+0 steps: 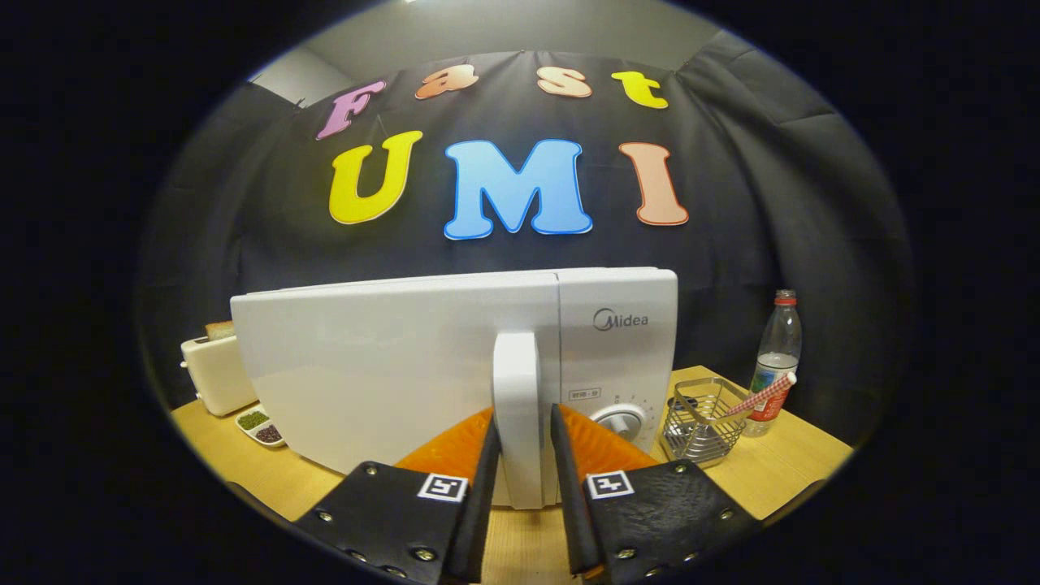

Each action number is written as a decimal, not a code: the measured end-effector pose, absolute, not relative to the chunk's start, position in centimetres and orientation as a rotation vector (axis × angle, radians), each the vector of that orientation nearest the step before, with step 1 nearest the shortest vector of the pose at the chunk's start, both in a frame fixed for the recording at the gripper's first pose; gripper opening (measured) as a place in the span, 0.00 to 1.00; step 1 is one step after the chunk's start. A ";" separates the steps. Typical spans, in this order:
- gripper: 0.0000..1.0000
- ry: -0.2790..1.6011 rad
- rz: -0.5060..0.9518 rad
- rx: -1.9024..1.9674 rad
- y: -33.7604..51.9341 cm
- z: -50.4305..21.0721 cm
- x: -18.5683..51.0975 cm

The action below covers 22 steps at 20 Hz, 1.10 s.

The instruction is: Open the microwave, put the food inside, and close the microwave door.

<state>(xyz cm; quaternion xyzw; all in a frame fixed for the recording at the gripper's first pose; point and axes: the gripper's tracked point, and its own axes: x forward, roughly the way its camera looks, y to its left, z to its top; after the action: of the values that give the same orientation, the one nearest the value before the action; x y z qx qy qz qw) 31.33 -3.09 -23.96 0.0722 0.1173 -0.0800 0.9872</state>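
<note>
Presently: toaster (218, 375) on table (800, 465), left of microwave (455, 366). Microwave directly ahead, door closed. Gripper (522, 431) fingers straddle vertical door handle (517, 406), gap narrow; firm contact on both sides not confirmable. Wire basket (700, 418), bottle (776, 357) right of microwave.

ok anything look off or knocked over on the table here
Nothing stands out. The microwave sits square with its door handle between the gripper fingers; the toaster, water bottle and wire basket stand upright, nothing spilled.

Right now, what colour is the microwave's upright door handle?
White, in the gripper view, between the gripper fingers.
</note>
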 end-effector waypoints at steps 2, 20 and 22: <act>0.30 0.239 -0.171 0.134 -3.2 -23.9 31.3; 0.15 0.267 -0.001 0.202 3.4 -21.8 20.6; 0.15 0.256 0.038 0.193 5.2 -21.4 18.6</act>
<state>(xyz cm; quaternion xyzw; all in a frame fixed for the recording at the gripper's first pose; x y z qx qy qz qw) 18.61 5.19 -21.37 0.0962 0.1272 0.0191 0.9870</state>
